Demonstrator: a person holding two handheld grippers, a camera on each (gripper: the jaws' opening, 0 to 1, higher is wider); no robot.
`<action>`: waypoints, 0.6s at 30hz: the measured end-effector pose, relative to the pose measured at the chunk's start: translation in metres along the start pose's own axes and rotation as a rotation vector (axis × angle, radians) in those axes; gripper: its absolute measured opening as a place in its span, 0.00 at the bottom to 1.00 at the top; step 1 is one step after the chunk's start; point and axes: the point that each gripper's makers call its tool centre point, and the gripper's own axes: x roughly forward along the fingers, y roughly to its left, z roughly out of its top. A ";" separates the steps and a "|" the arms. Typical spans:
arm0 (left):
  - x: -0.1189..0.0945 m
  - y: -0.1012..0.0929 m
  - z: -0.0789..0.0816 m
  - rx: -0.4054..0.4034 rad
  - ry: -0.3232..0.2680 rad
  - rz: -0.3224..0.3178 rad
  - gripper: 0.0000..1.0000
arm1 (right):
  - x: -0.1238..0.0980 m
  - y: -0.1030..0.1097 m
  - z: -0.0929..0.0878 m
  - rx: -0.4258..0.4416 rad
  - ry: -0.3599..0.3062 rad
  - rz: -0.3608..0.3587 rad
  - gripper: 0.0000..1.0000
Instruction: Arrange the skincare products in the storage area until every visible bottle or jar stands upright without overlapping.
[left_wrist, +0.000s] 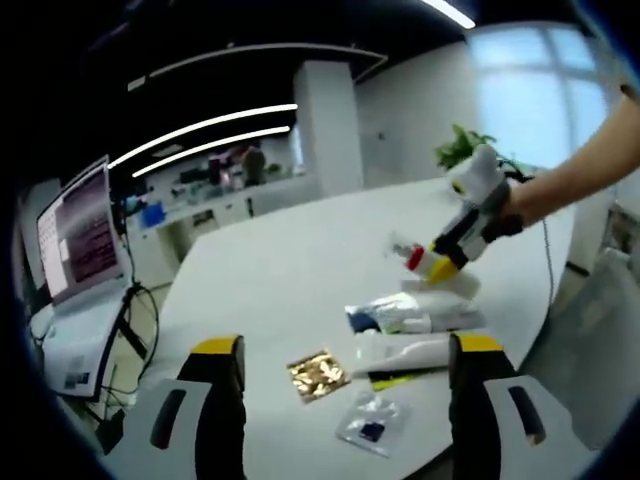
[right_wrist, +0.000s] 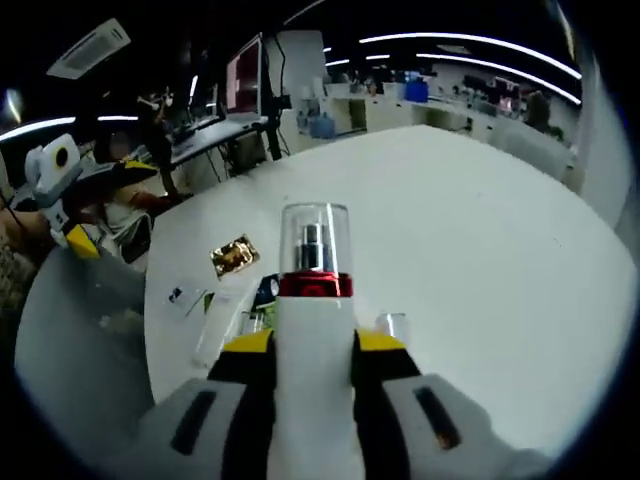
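Right gripper (right_wrist: 313, 375) fingers clamped on white pump bottle (right_wrist: 314, 300), clear cap pointing far, held above white table (right_wrist: 480, 240). Left gripper (left_wrist: 345, 385) fingers apart, empty. Tubes (left_wrist: 415, 335) lie flat near table edge. I judge: stand bottle upright on bare surface, well apart.

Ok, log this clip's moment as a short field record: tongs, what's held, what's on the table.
right tongs: shut on a white pump bottle with red collar and clear cap
left tongs: open, holding nothing
table: white, rounded
lying flat: white tubes, gold sachet, clear sachet
task state: not finished
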 end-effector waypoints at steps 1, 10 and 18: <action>0.000 0.000 0.000 -0.004 0.001 -0.002 0.83 | -0.005 0.003 0.002 0.013 -0.018 0.006 0.28; 0.000 -0.012 0.010 -0.046 -0.007 -0.045 0.86 | -0.032 0.019 0.008 0.091 -0.125 0.036 0.28; 0.014 -0.045 0.041 -0.095 -0.060 -0.151 0.86 | -0.051 0.035 0.020 0.136 -0.222 0.087 0.28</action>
